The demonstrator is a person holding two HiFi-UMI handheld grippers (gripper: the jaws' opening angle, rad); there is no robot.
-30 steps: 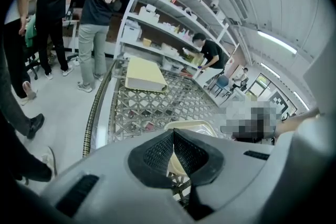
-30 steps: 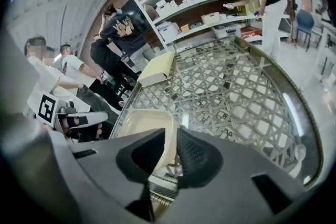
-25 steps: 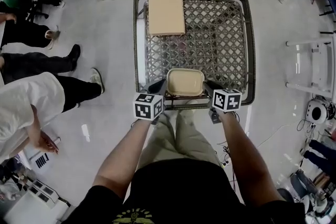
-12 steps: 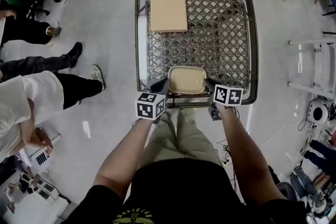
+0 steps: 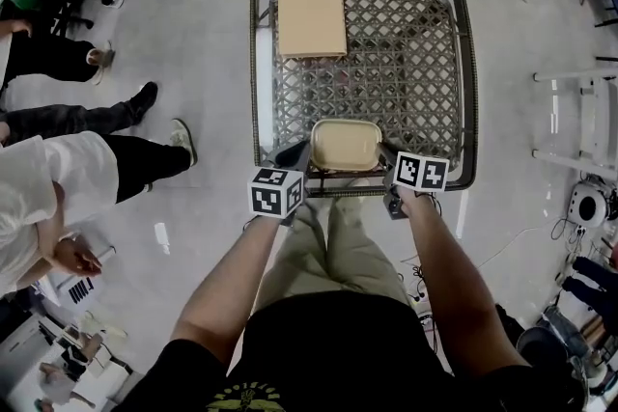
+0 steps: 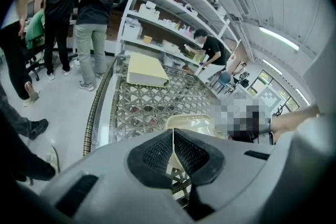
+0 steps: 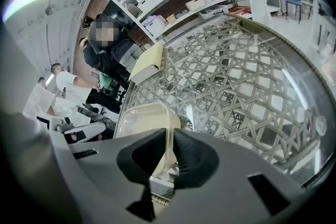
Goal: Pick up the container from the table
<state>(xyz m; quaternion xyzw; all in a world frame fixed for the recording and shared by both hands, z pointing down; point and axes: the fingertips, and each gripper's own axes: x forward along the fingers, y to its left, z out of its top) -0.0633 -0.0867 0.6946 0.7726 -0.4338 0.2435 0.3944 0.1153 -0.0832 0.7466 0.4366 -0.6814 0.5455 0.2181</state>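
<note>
Seen from above, a pale grey floor (image 5: 203, 111) fills most of the head view. At its middle stands a square bench (image 5: 462, 63) with a dark rounded rim and an open woven lattice top. Several people (image 5: 58, 111) stand on the floor to the left of the bench, only legs and shoes showing for most of them. In the left gripper view, white shelves (image 6: 173, 18) loaded with small items run along the wall beyond the bench. A flat tan box (image 5: 311, 15) lies at the bench's far left corner, well apart from everything else. The container (image 5: 345, 145), a shallow cream tub with rounded corners, is at the middle of the bench's near edge, between the two grippers; I cannot tell whether it rests on the lattice or is just clear of it. The left gripper (image 5: 297, 154) reaches in from the container's left side and the right gripper (image 5: 386, 154) from its right side, each with a cube of square markers behind it. In the left gripper view, the left gripper's dark ribbed jaws are pinched together on the container's thin rim. In the right gripper view, the right gripper's jaws stand narrow, clamped on the container's thin wall, which runs up between them.
</note>
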